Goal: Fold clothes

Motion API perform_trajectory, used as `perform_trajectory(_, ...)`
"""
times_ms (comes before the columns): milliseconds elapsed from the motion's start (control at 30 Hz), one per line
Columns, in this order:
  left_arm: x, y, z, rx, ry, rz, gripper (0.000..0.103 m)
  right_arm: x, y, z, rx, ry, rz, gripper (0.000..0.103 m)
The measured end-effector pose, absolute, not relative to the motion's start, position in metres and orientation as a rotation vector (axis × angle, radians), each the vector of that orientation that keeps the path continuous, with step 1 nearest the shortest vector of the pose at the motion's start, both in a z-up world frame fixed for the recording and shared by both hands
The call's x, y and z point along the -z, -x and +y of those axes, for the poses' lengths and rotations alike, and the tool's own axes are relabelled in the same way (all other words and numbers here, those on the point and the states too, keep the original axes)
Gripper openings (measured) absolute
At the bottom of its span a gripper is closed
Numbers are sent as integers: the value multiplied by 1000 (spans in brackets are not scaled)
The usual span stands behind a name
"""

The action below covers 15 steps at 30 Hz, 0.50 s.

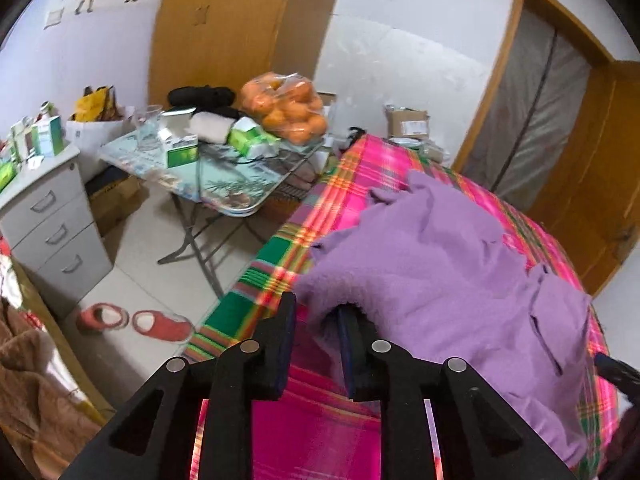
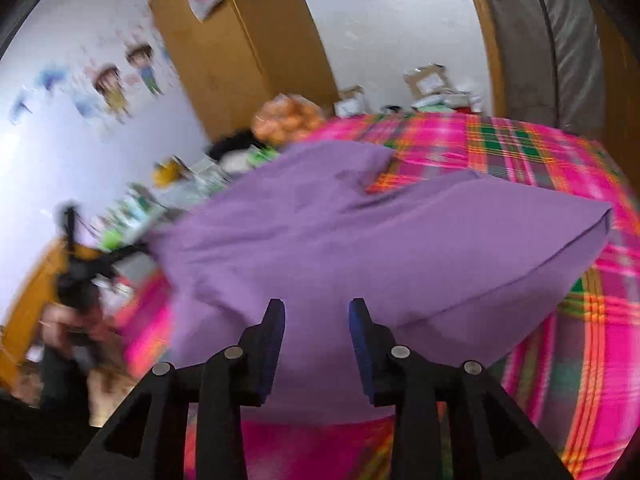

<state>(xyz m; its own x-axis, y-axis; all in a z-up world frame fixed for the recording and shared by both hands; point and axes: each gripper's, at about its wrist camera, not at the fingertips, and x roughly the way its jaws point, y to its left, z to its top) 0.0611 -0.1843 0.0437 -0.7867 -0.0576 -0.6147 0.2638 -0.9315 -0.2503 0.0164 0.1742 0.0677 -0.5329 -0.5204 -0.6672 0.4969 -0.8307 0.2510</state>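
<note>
Left wrist view shows the left gripper (image 1: 316, 312) with jaws spread, its right finger tucked under an edge of the purple fleece garment (image 1: 440, 264), which lies across the plaid bedspread (image 1: 360, 176) at centre frame. Right wrist view, blurred, shows the right gripper (image 2: 317, 312) with jaws spread over the garment's lower edge.

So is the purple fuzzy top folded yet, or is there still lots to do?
Not yet. Nothing looks folded: the purple top lies rumpled across the plaid bedspread. In hand: the left tongs and right tongs are both open at its near edge, and fabric drapes over one left finger. The right view is blurry. Left: every fold, then smoothing it into a neat stack.
</note>
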Motion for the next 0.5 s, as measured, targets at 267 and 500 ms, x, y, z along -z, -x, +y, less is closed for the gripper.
perform_trajectory(267,-56,-65,-168,2826,-872,459,21,-24,1,137,2347,-1122,331,32)
perform_trajectory(500,-54,-62,-165,2825,-872,466,21,-47,11,174,2500,-1016,263,4)
